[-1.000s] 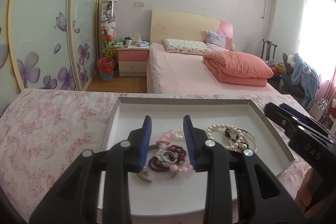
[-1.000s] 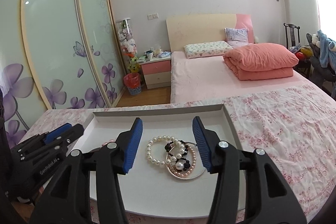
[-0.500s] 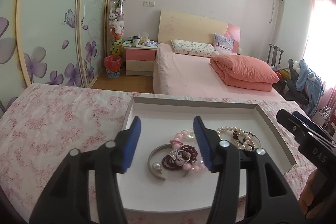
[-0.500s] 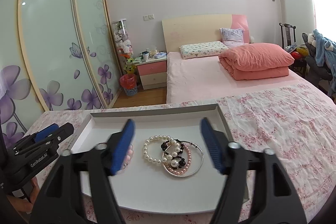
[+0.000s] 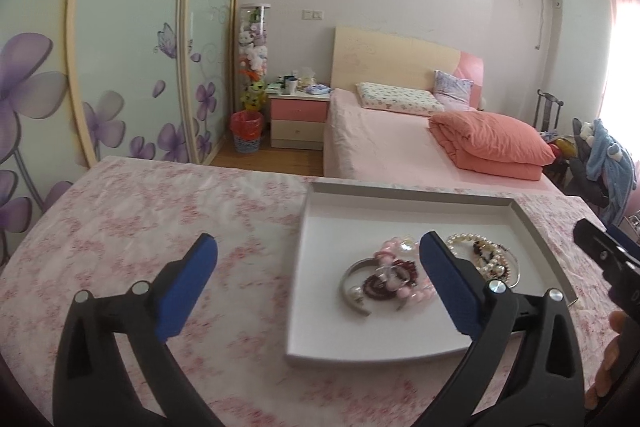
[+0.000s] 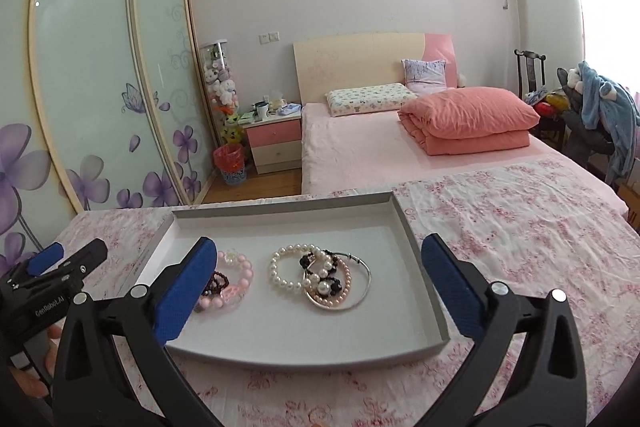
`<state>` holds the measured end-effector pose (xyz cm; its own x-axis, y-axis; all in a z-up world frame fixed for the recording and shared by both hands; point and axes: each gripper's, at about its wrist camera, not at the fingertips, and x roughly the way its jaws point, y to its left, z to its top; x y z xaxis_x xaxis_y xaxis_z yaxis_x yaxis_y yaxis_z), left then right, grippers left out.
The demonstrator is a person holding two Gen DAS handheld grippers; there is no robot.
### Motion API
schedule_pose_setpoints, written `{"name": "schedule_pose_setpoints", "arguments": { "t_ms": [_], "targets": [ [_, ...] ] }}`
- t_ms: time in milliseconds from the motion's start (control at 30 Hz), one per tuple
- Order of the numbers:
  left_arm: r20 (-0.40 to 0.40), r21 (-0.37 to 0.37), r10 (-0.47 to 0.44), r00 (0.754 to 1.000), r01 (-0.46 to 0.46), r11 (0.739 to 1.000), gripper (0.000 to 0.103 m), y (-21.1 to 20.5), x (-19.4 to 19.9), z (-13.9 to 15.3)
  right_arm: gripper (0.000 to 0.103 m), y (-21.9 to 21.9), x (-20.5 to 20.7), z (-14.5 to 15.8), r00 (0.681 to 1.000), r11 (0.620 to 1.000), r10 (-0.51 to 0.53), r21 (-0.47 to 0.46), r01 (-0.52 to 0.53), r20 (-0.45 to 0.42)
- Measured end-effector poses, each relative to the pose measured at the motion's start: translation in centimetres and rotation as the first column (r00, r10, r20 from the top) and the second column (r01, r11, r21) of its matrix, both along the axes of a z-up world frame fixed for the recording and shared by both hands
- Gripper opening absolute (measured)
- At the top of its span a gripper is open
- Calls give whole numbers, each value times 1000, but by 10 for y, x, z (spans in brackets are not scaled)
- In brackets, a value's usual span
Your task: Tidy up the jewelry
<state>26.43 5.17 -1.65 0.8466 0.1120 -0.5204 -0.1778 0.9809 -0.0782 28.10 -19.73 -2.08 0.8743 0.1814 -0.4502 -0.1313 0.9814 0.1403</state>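
Jewelry in a white tray (image 6: pixel 420 259), on a pink floral cloth (image 6: pixel 520 227).

Right tongs (image 6: pixel 316 279): spread wide, holding nothing, raised above the tray's near half. White pearl bracelet (image 6: pixel 285 269) between the two blue pads, nearer the left pad (image 6: pixel 180 297). Just right of it, touching and overlapping: a black-and-white bead bracelet (image 6: pixel 322 277), a pink pearl strand (image 6: pixel 340 297) and a thin silver bangle (image 6: pixel 362 281), all still inside the gap, well short of the right pad (image 6: pixel 452 287). Pink bead bracelet (image 6: pixel 236 281) and dark red bead bracelet (image 6: pixel 216 283) just beside the left pad, partly hidden behind it.

Left tongs (image 5: pixel 318 283): also spread wide and empty, shifted left of the tray, so that its left pad (image 5: pixel 186 287) hangs over bare cloth and its right pad (image 5: pixel 448 287) over the jewelry. Silver open cuff (image 5: pixel 354 287) with a pearl end, the dark red beads (image 5: pixel 378 285) and the pink beads (image 5: pixel 400 291) inside the gap, close against the right pad. White pearls (image 5: pixel 466 241) and their cluster beyond that pad, to its right. Blurred; ring-like pieces on the red beads hard to make out.

Each tong visible at the edge of the other's view, off the tray.
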Motion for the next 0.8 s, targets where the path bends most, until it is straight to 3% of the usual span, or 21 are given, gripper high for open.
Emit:
{"name": "schedule_pose_setpoints", "arguments": {
  "t_ms": [367, 800],
  "targets": [
    [29, -4, -2, 1000, 2, 1000, 99, 17, -60, 16, 101, -14, -51, 13, 1000, 1000, 3, 6, -3, 28],
    [94, 25, -66, 993, 64, 998, 99, -5, -148, 22, 101, -18, -122, 11, 998, 998, 57, -10, -56, 37]
  ]
}}
